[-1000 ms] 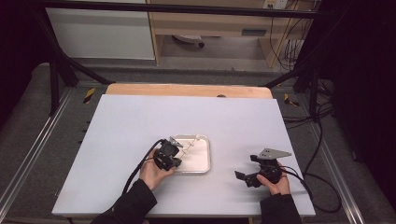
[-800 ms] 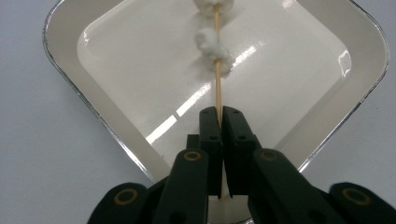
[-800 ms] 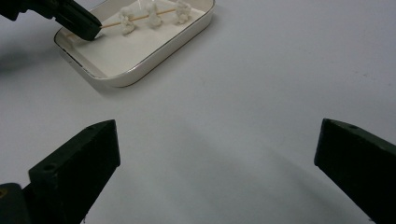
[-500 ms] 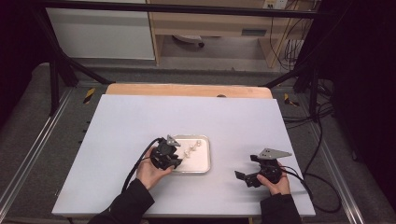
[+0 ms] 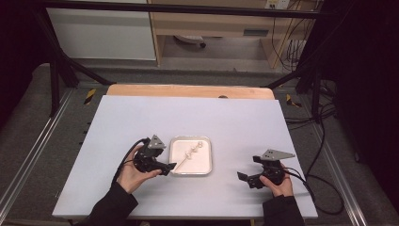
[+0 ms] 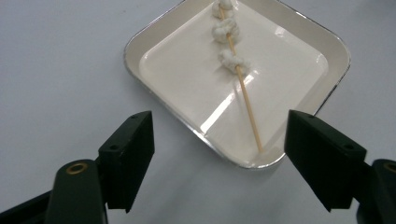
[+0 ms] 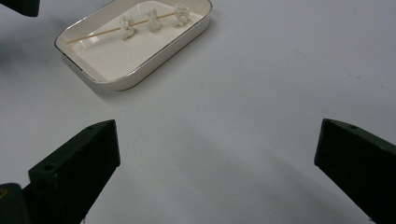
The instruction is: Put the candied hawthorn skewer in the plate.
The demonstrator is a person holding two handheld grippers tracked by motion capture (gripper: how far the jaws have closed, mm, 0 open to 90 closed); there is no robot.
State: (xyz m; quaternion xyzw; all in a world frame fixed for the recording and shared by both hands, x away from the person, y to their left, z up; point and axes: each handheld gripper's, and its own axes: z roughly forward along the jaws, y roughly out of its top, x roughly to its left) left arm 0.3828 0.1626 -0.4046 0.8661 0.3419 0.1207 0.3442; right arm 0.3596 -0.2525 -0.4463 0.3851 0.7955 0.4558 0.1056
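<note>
Left gripper [image 6: 219, 158]: I'm opening its jaws, nothing between, just beside tray [image 6: 163, 32].
Skewer [image 6: 243, 88]: lying in tray.
Right gripper [image 7: 215, 172]: I'm holding it spread, empty.

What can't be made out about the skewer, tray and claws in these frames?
- Skewer: its far tip runs off the top edge of the left gripper view.
- White pieces on it: too small in the high view to tell what they are.
- Tray: its underside is hidden against the table.
- Right claw: both jaws are cut off by the right gripper view's bottom edge.
- Left claw: its body lies below the frame.
</note>
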